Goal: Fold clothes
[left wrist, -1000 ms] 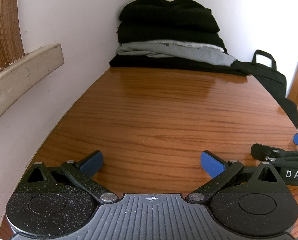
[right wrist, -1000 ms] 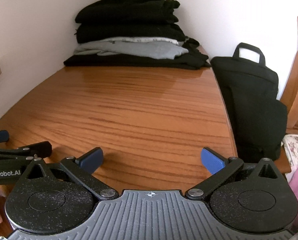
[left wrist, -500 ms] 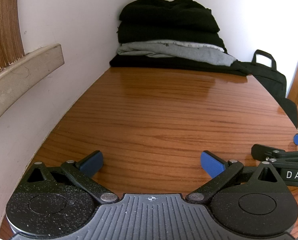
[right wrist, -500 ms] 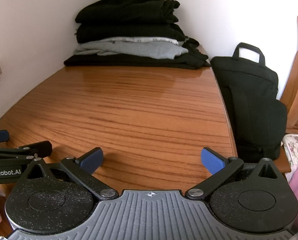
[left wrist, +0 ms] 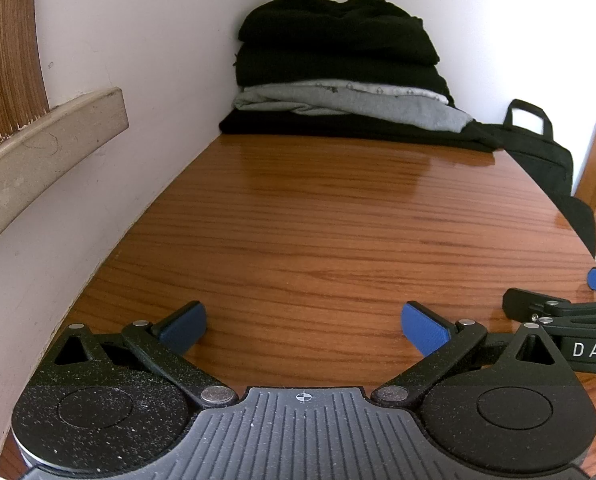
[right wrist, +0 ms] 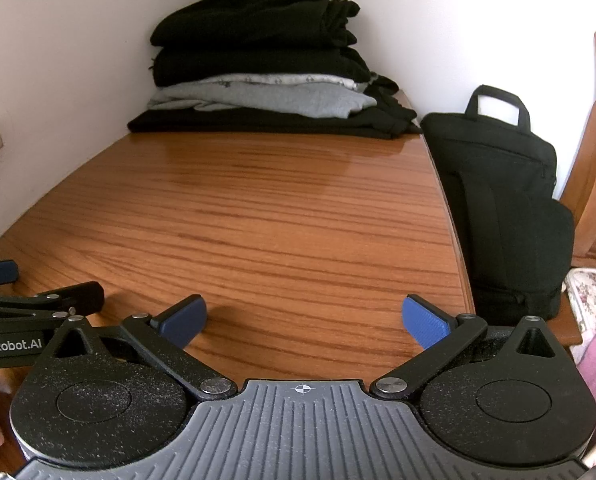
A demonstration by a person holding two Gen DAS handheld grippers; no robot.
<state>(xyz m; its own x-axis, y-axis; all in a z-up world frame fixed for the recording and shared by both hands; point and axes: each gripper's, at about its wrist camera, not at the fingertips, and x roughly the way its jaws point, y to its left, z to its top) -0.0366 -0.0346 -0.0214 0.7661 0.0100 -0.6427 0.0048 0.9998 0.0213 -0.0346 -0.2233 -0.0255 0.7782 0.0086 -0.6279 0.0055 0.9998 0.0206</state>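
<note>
A stack of folded clothes [left wrist: 338,76] [right wrist: 257,68] sits at the far end of the glossy brown wooden counter [left wrist: 318,220] [right wrist: 237,220], pushed into the white corner. A flat black garment lies at the bottom, a grey one and a pale patterned one above it, and two bulky black knits on top.

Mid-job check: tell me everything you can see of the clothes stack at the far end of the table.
The clothes stack sits in the far wall corner on the wooden table: a flat black garment at the bottom, a grey one and a pale patterned one above it, two bulky black pieces on top. All look folded, soft knit. Neither claw touches it.
</note>
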